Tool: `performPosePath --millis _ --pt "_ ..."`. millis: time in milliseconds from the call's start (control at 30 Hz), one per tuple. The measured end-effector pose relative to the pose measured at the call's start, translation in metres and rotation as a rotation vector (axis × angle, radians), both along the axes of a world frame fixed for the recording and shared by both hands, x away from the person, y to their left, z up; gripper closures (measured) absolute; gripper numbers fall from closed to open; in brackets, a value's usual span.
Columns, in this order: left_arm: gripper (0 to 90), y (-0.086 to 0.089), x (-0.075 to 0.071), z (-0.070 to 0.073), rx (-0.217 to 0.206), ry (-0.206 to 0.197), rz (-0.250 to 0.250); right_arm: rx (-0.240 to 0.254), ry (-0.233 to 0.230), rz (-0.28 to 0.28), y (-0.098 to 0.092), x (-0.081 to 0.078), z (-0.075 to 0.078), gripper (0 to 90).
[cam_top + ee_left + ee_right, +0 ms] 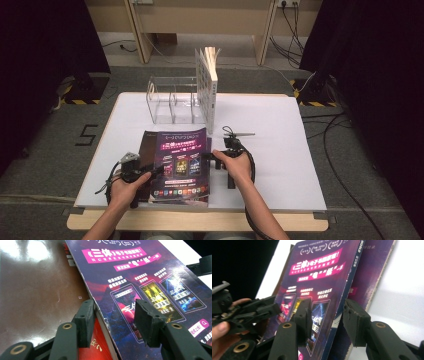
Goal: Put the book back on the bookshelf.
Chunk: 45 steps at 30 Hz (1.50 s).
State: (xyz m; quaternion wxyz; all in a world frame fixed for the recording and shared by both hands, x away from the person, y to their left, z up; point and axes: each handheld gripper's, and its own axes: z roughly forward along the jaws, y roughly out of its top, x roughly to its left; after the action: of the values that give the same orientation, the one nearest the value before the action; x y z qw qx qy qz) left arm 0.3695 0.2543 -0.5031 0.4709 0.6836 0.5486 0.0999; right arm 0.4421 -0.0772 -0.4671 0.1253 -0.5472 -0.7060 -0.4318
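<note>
A purple book is lying on the near half of the white table, on top of a second, darker book whose glossy brown cover is sticking out at its left. The purple cover is carrying a pink banner with white Chinese writing that includes "三体", and below it three small pictures of book covers in a row; along the spine, in the right gripper view, the letters "WORLD" are reading sideways. Small round seals are sitting across the top edge, too small to read.

The left gripper is sitting at the book's left edge, its jaws standing partly open on either side of that edge: one jaw is over the printed cover and the other is beside the red strip underneath. Whether the pads are pressing on the cover I cannot tell.

The right gripper is standing at the book's right edge, jaws likewise partly open with the spine edge between them; no firm grip is showing.

Behind the book, a clear plastic rack is standing on the far side of the table, and a white book is standing upright against its right end, pages fanning at the top.
</note>
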Motion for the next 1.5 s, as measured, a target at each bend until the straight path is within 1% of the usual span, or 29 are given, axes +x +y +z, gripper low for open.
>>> performPosePath --millis 33,167,267,333,367,400,433,467,567,667,700,800,833,867,933,1000,1100,1267,1367,1433,1500 --pt "50.1 0.0 0.0 0.0 0.0 0.0 0.0 -0.008 0.007 -0.007 0.001 -0.001 0.0 59.0" --pt "50.1 0.0 0.0 0.0 0.003 0.002 0.0 -0.037 -0.001 -0.006 0.002 -0.001 -0.001 58.9" --pt "50.2 0.0 0.0 0.0 0.003 0.005 -0.002 -0.056 0.01 0.001 0.003 -0.001 -0.003 58.4" --pt "50.2 0.0 0.0 0.001 0.001 0.006 -0.002 -0.07 0.026 -0.001 0.003 -0.001 -0.005 57.8" --pt "50.3 0.0 0.001 0.001 0.001 0.008 -0.002 -0.077 0.022 0.001 0.003 -0.001 -0.006 57.6" --pt "50.3 0.0 0.001 0.001 0.0 0.01 -0.003 -0.085 0.032 -0.001 0.004 -0.001 -0.006 56.9" --pt "50.3 0.0 0.001 0.001 -0.005 0.013 -0.002 -0.091 0.022 0.005 0.004 0.0 -0.007 56.1" --pt "50.2 0.0 0.002 0.001 -0.007 0.016 0.0 -0.096 0.029 0.007 0.005 0.0 -0.008 55.3" --pt "49.3 -0.001 0.004 0.002 -0.009 0.022 0.006 -0.118 0.019 0.007 0.007 0.0 -0.009 54.6" --pt "48.5 -0.002 0.006 0.002 -0.01 0.026 0.012 -0.121 0.013 0.005 0.008 0.001 -0.01 54.0" --pt "48.2 -0.002 0.007 0.002 -0.011 0.028 0.018 -0.12 0.024 -0.003 0.008 0.001 -0.01 53.8" --pt "47.3 -0.002 0.009 0.003 -0.012 0.031 0.027 -0.129 0.009 0.0 0.01 0.003 -0.01 52.6" --pt "46.9 -0.002 0.01 0.003 -0.014 0.032 0.029 -0.138 0.011 -0.004 0.011 0.003 -0.009 52.1" --pt "46.6 -0.003 0.01 0.003 -0.016 0.033 0.033 -0.149 -0.004 0.003 0.012 0.003 -0.009 51.6" --pt "46.0 -0.002 0.012 0.003 -0.014 0.036 0.036 -0.167 -0.012 -0.003 0.015 0.004 -0.007 50.6" --pt "45.8 -0.002 0.013 0.004 -0.012 0.038 0.041 -0.169 -0.009 -0.01 0.016 0.005 -0.007 50.3" --pt "45.1 -0.003 0.014 0.004 -0.011 0.039 0.042 -0.174 -0.018 -0.013 0.017 0.007 -0.007 50.0" --pt "44.8 -0.005 0.016 0.004 -0.016 0.042 0.038 -0.165 -0.007 -0.018 0.017 0.01 -0.007 49.3" --pt "44.8 -0.006 0.017 0.004 -0.009 0.044 0.038 -0.164 0.0 -0.02 0.017 0.011 -0.007 48.9" --pt "46.0 -0.005 0.017 0.005 -0.006 0.046 0.038 -0.163 -0.007 -0.012 0.017 0.012 -0.008 49.0" --pt "47.4 -0.005 0.018 0.005 -0.005 0.046 0.038 -0.162 0.004 -0.021 0.017 0.012 -0.007 49.2"
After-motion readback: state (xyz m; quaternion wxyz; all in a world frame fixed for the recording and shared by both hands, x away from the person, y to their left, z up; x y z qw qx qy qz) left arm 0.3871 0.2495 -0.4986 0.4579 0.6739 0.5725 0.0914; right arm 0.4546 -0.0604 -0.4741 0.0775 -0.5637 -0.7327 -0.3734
